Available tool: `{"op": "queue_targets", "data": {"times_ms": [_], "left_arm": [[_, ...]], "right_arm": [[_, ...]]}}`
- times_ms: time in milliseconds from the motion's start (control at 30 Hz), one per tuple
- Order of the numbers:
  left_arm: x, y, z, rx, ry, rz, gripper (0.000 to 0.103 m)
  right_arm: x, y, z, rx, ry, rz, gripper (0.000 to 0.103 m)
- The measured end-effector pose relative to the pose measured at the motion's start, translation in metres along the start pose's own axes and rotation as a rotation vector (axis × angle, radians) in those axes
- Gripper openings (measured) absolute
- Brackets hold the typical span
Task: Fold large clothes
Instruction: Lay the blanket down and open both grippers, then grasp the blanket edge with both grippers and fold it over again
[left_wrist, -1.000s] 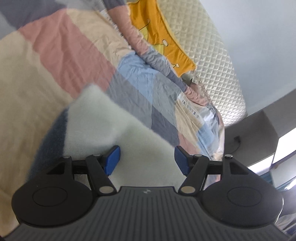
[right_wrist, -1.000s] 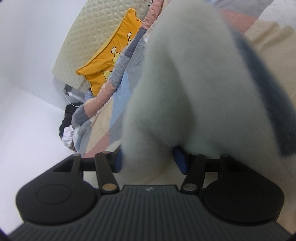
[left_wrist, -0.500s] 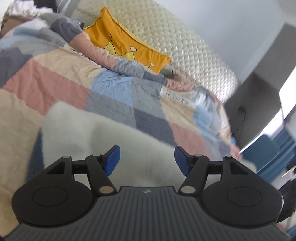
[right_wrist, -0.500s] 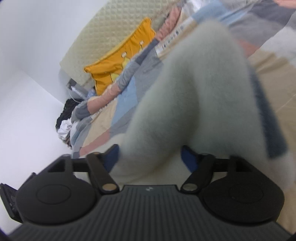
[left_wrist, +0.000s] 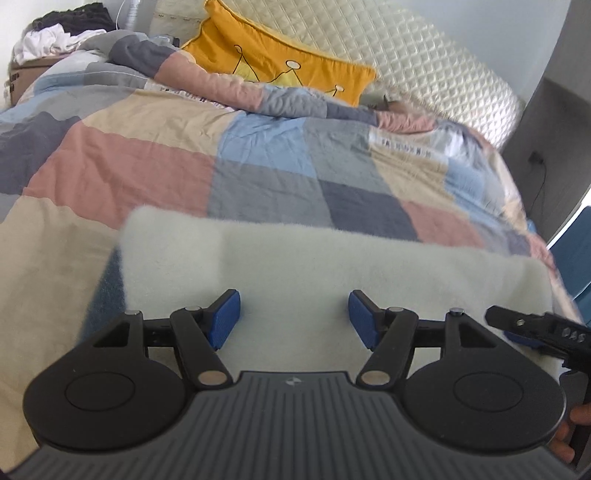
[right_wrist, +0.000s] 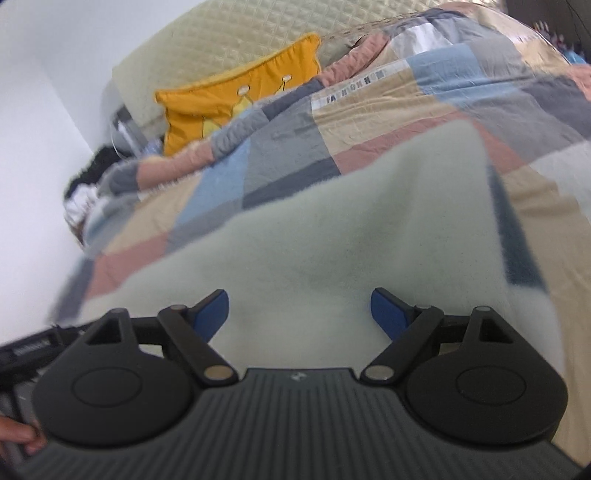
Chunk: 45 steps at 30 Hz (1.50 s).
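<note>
A pale fluffy garment (left_wrist: 332, 266) with a dark blue band (left_wrist: 107, 280) along its left side lies flat on the patchwork quilt (left_wrist: 147, 166). My left gripper (left_wrist: 294, 314) hovers over its near part, open, its blue pads apart with only the fleece below them. In the right wrist view the same garment (right_wrist: 332, 229) spreads out, the blue band (right_wrist: 517, 240) on its right. My right gripper (right_wrist: 299, 306) is open above it and grips nothing. The right gripper's tip (left_wrist: 532, 328) shows at the left view's right edge.
A yellow pillow (left_wrist: 280, 62) leans on the quilted headboard (left_wrist: 406, 48) at the far end of the bed. A pile of clothes (left_wrist: 62, 29) sits at the far left. A grey wall (left_wrist: 546, 129) and something blue (left_wrist: 576, 251) stand right of the bed.
The right gripper opened and let go of the bunched fleece, which now lies flat. Both views rolled to level and drew back a little. The left gripper stayed open.
</note>
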<state>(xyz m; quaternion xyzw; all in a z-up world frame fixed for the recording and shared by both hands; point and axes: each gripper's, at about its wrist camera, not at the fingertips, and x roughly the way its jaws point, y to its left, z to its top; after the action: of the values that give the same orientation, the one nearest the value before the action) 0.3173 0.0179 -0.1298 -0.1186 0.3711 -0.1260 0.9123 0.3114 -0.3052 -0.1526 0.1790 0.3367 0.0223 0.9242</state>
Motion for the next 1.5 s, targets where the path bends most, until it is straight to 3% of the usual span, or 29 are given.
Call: {"op": "queue_targets", "data": {"times_ms": [167, 367, 467, 500, 667, 800, 1000, 1167, 1233, 1367, 1500], "left_arm": [[0.006, -0.002, -0.001, 0.024, 0.008, 0.020, 0.071], [-0.024, -0.001, -0.006, -0.033, 0.001, 0.000, 0.071], [-0.051, -0.005, -0.018, -0.058, -0.005, -0.030, 0.073], [-0.058, -0.006, -0.022, -0.067, -0.006, -0.032, 0.078], [-0.080, -0.011, -0.036, -0.109, -0.012, -0.048, 0.083], [-0.088, -0.011, -0.048, -0.167, 0.003, -0.070, 0.086], [-0.088, 0.008, -0.078, -0.390, 0.069, -0.130, 0.090], [-0.066, 0.032, -0.087, -0.590, 0.115, -0.210, 0.090], [-0.050, 0.045, -0.092, -0.706, 0.134, -0.253, 0.090], [-0.027, 0.066, -0.103, -0.853, 0.160, -0.263, 0.090], [-0.022, 0.086, -0.110, -0.983, 0.112, -0.309, 0.090]], "right_arm": [[0.016, 0.011, -0.015, -0.162, 0.002, -0.073, 0.088], [0.001, 0.007, -0.014, -0.083, -0.005, -0.059, 0.087], [-0.022, 0.010, -0.020, -0.003, -0.013, -0.001, 0.088], [-0.030, 0.010, -0.024, 0.029, -0.011, 0.029, 0.087], [-0.050, 0.003, -0.047, 0.226, 0.105, 0.212, 0.087], [-0.053, 0.006, -0.061, 0.304, 0.158, 0.262, 0.088], [-0.042, 0.005, -0.084, 0.503, 0.283, 0.390, 0.088], [-0.026, 0.010, -0.095, 0.580, 0.340, 0.359, 0.089], [-0.020, 0.011, -0.095, 0.609, 0.342, 0.347, 0.089], [-0.005, 0.001, -0.095, 0.712, 0.313, 0.320, 0.089], [-0.001, -0.017, -0.092, 0.829, 0.223, 0.290, 0.088]]}}
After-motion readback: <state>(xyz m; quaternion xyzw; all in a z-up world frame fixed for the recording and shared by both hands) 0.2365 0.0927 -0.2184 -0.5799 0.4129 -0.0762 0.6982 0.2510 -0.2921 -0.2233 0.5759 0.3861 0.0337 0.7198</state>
